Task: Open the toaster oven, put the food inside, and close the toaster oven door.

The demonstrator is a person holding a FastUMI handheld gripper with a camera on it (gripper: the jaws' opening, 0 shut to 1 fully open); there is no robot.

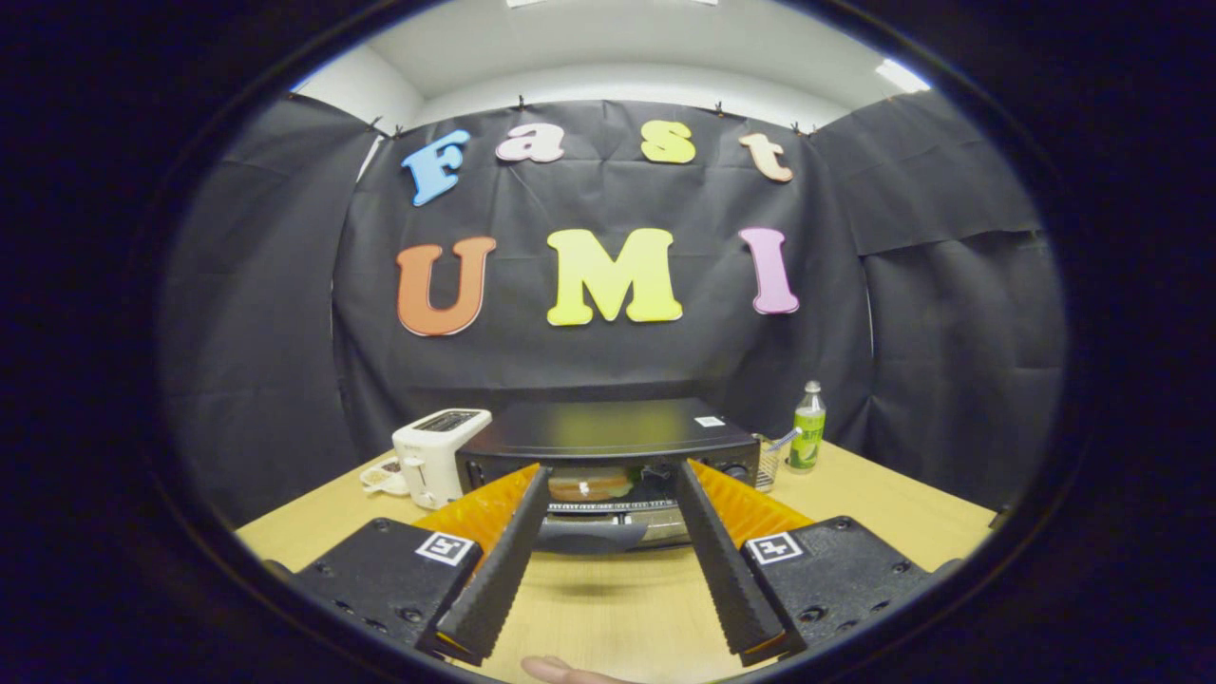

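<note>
Two fingers of the gripper (610,475) are held spread wide apart, nothing grasped, above the wooden desk (883,503). Just ahead of them a black toaster oven (608,432) is seen, its door (594,534) lowered open and food (589,486) resting inside. A white toaster (437,456) is placed beside it on one side, a green bottle (808,429) on the other. A fingertip (560,671) is seen below the gripper.

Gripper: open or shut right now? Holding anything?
Gripper: open, fingers spread apart, holding nothing; the toaster oven with its door down sits just ahead between them.
</note>
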